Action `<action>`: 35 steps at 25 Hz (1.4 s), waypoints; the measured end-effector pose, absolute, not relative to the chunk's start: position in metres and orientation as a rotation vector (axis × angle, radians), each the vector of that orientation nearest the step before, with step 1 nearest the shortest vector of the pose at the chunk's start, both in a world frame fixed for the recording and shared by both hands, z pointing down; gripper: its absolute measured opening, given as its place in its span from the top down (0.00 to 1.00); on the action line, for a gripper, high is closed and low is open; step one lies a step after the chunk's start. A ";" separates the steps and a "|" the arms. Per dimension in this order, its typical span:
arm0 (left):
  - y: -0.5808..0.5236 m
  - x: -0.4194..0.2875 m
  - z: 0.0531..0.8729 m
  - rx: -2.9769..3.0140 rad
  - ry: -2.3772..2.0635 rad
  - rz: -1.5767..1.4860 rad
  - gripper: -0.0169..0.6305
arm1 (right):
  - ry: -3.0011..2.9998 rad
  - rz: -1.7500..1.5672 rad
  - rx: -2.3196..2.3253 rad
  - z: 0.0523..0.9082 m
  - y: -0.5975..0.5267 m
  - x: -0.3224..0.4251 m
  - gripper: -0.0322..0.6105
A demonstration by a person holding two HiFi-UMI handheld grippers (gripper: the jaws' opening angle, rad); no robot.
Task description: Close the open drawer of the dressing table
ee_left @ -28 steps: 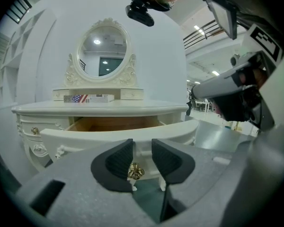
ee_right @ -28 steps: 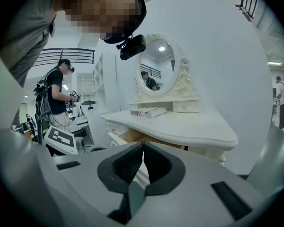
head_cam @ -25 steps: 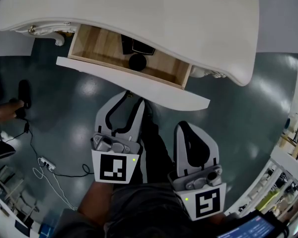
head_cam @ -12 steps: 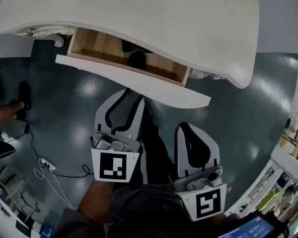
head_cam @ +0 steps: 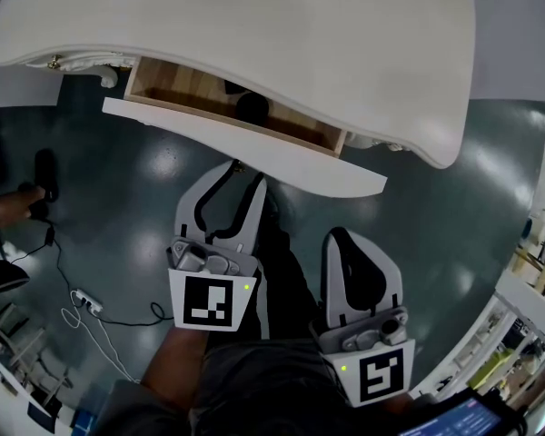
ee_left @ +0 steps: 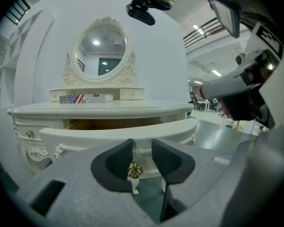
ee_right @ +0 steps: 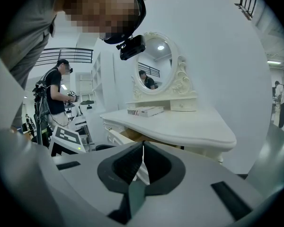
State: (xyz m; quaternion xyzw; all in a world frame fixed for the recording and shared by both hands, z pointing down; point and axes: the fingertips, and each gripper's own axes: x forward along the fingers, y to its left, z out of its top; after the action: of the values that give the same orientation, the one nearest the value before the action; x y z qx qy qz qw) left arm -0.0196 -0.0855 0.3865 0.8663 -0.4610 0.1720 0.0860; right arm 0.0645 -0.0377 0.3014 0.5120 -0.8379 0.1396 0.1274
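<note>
Drawer [head_cam: 245, 148] of the dressing table stands partly pulled out from under the white worktop [head_cam: 345, 44]. A strip of its pale wooden inside shows between the worktop's curved front edge and the drawer's white front panel. In the head view its long axis runs from upper left to lower right, parallel to that edge, and the front panel faces us. The worktop overhangs the rear of the box, where a round black thing [head_cam: 250, 107] lies half under the rim. Glossy grey-green floor [head_cam: 118, 207] spreads below the panel and past both its ends, with a cable and power strip [head_cam: 82, 298] well off to our left. Our left tongs [head_cam: 239, 182] reach up to the lower edge of the panel near its middle. In the left gripper view these tongs [ee_left: 142, 155] stand a narrow gap apart, and the brass handle [ee_left: 134, 170] of the drawer [ee_left: 118, 134] shows in that gap, close by the left pad; we cannot tell whether it touches. Our right tongs [head_cam: 341, 236] hang short of the panel's right part, apart from it. In the right gripper view they [ee_right: 142, 157] are pressed together with nothing between them. An oval mirror [ee_left: 99, 51] and a flat printed box [ee_left: 85, 98] sit at the back of the worktop.
</note>
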 end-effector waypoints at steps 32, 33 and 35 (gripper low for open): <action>-0.108 -0.010 0.391 2.586 -1.380 0.529 0.77 | -2.437 0.422 1.511 0.302 -0.053 0.080 0.93; -0.109 -0.010 0.390 2.587 -1.381 0.530 0.77 | -2.436 0.422 1.511 0.302 -0.053 0.081 0.93; -0.110 -0.010 0.390 2.583 -1.381 0.534 0.77 | -2.434 0.421 1.509 0.302 -0.054 0.082 0.93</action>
State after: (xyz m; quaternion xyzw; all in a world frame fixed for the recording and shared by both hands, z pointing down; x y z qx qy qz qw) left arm -0.0096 -0.1098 0.3905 0.8646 -0.4622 0.1789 0.0822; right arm 0.0823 -0.0538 0.3024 0.5174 -0.8345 0.1443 0.1231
